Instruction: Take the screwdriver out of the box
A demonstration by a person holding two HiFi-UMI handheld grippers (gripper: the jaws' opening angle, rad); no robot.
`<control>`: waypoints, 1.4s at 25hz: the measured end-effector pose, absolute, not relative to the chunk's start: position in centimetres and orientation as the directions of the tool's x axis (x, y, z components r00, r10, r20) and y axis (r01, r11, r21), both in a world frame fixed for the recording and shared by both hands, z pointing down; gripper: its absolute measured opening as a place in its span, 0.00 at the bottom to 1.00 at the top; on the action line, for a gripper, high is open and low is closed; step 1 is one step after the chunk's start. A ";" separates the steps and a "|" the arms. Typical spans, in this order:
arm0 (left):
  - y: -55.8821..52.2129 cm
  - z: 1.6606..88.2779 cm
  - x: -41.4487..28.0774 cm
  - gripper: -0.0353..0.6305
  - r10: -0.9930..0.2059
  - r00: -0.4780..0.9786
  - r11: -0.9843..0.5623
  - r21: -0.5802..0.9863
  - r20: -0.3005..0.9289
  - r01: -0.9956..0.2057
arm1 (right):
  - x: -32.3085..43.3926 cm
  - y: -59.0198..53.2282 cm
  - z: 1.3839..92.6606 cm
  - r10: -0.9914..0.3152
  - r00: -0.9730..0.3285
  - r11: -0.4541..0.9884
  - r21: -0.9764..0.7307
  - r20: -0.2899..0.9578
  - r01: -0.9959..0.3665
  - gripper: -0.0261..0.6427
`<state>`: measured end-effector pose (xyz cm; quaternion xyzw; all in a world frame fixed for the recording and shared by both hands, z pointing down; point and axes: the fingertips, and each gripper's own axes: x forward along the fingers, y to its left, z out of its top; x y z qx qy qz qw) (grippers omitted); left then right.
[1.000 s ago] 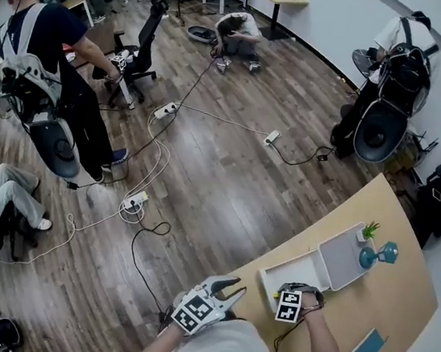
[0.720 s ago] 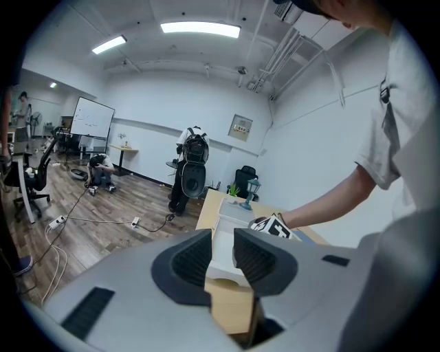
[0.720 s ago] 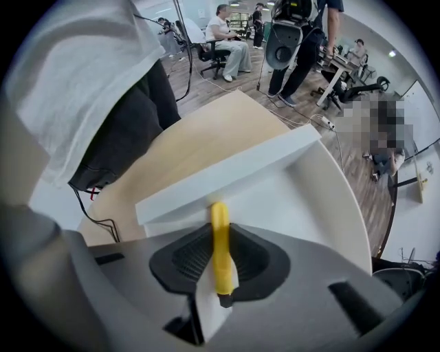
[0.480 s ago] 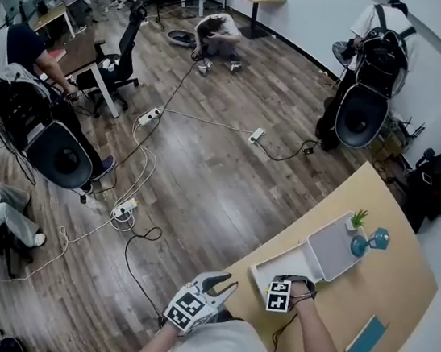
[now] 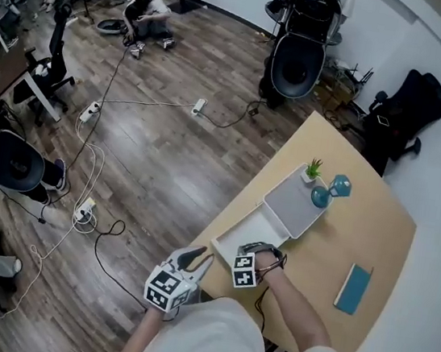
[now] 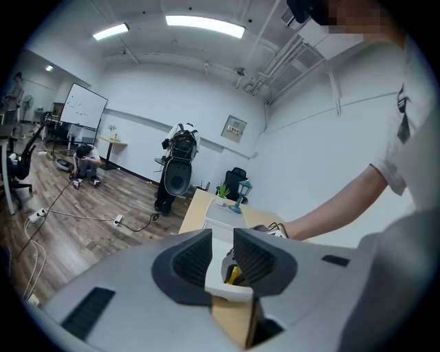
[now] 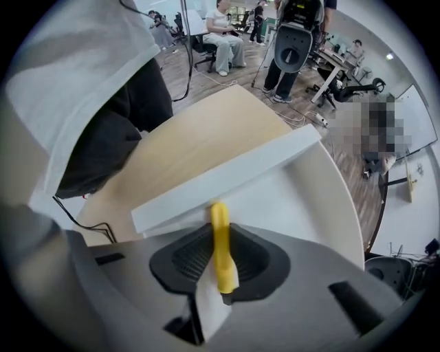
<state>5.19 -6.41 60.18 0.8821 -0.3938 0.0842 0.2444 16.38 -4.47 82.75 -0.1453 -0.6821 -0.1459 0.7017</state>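
The white box (image 5: 237,232) lies open at the wooden table's (image 5: 359,231) near-left edge, its lid (image 5: 294,204) folded back. My right gripper (image 5: 250,266) points straight down into it. In the right gripper view the jaws (image 7: 218,237) are shut on the yellow screwdriver (image 7: 219,213), beside the box wall (image 7: 227,172). My left gripper (image 5: 191,269) sits at the table edge just left of the box. It (image 6: 221,237) is open; through its gap I see the box corner (image 6: 221,283) and a bit of the screwdriver (image 6: 234,275).
A small potted plant (image 5: 312,169) and a teal lamp (image 5: 328,190) stand beyond the lid. A blue book (image 5: 352,287) lies at the table's right. Cables and power strips (image 5: 85,209) trail over the wooden floor, with chairs and people farther off.
My left gripper has moved in toward the table edge and the box. The right gripper has stayed over the box with the screwdriver. The head view has swung, shifting the whole scene.
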 end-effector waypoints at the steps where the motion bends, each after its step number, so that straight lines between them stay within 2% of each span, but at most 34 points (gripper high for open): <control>1: -6.4 60.2 5.5 0.19 -0.646 0.684 -0.579 0.367 0.339 -0.728 | 16.4 -4.2 82.8 -0.012 0.031 0.913 -0.002 0.999 0.409 0.16; 17: -6.0 60.8 4.4 0.19 -0.630 0.682 -0.586 0.350 0.371 -0.731 | 16.5 -4.2 82.7 -0.013 0.023 0.900 0.002 1.000 0.435 0.15; 26: -5.6 61.2 5.1 0.19 -0.609 0.692 -0.601 0.344 0.388 -0.722 | 15.1 -5.3 80.7 -0.092 -0.099 0.943 0.118 0.991 0.310 0.15; 35: -5.4 61.2 6.0 0.19 -0.591 0.702 -0.622 0.329 0.397 -0.710 | 15.3 -4.9 78.6 -0.139 -0.148 0.940 0.178 0.979 0.292 0.15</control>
